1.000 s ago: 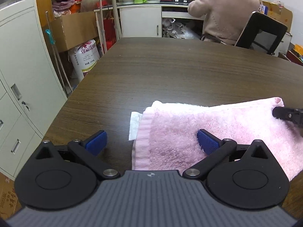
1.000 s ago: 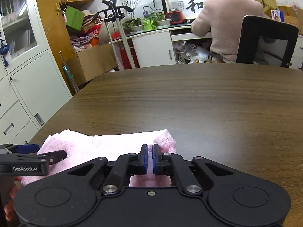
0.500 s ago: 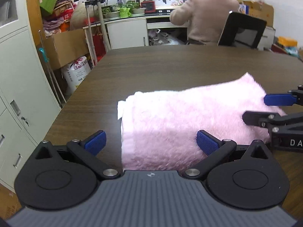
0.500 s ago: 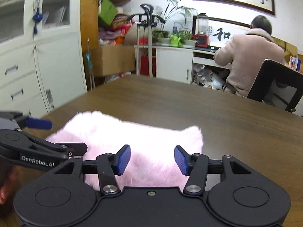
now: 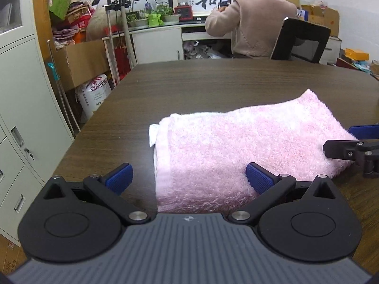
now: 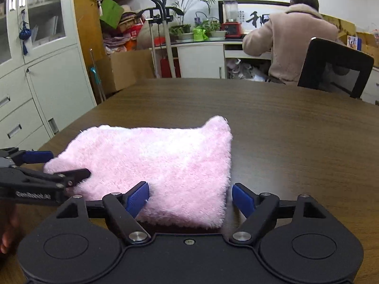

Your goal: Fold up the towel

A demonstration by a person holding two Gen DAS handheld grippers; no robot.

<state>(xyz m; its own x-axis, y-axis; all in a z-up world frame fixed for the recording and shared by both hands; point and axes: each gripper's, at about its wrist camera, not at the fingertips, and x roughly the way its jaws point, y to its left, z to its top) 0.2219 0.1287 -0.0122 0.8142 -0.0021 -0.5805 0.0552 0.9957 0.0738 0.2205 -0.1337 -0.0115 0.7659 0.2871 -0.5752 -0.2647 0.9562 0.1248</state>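
Observation:
A folded pink towel lies flat on the dark wooden table, with a white tag sticking out at its far left corner. My left gripper is open and straddles the towel's near left edge, its pads clear of the cloth. My right gripper has its jaws opening. The towel's near right corner lies between them, and the pads do not press on it. Each gripper shows in the other's view: the right gripper by the towel's right side, the left gripper at its left.
A person sits with their back turned on a black chair at a desk beyond the table's far edge. Grey cabinets, a cardboard box and a white sack stand along the left.
The right gripper's jaws went from shut on the towel's edge to wide apart, letting go of it. Both grippers drew back, and the towel now lies flat.

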